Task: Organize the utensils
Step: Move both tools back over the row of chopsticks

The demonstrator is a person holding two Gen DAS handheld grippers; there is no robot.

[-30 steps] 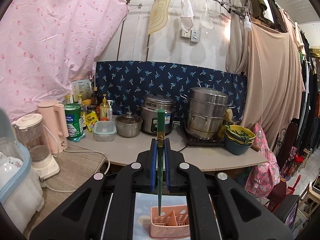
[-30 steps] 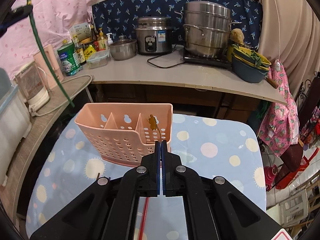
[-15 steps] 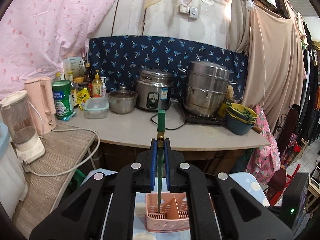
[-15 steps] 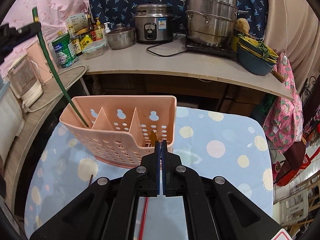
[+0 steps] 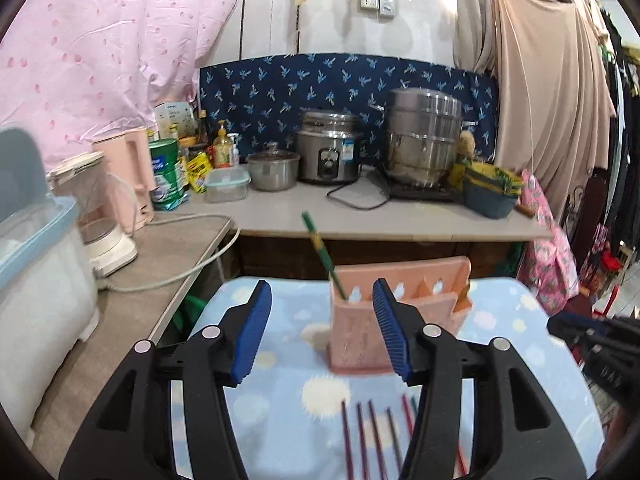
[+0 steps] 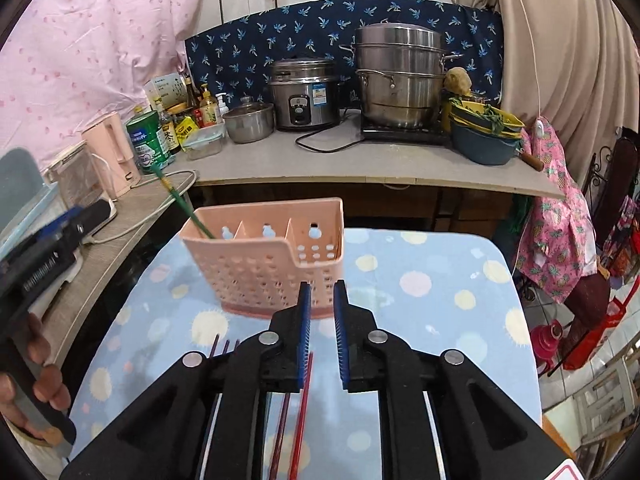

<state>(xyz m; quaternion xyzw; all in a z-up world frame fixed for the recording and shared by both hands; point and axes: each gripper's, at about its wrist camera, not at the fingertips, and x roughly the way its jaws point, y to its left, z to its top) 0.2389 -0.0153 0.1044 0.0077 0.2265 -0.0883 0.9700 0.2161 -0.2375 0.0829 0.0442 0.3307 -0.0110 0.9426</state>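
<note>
utensils are partly sorted now. going left to right: the green chopstick [image 5: 323,255] that half a second ago was pinched upright in the left tongs [image 5: 322,329] now stands free, leaning in the leftmost compartment of the pink holder [image 5: 400,312], its top tilted toward the back counter [image 5: 400,220]. the left tongs have let go and pulled back; their blue pads are spread wide with nothing between them, and the holder shows through the gap. from the right view the same chopstick [image 6: 182,204] rests against the holder's left end wall [image 6: 264,256].

on the right, the small gold-topped utensil that the right tongs [image 6: 321,334] held pressed between the pads is no longer in them; the pads now stand a little apart, empty. i cannot see that piece for certain, though a brownish tip at the holder's right end in the left view may be it.

so both hands have finished a drop and are free. what remains, as i judge it, is the row of dark red chopsticks [image 5: 372,440] lying on the spotted cloth [image 6: 420,280] in front of the holder, just under both tongs, with a brighter red one [image 6: 302,400] below the right tongs. the next pick likely comes from there.
</note>
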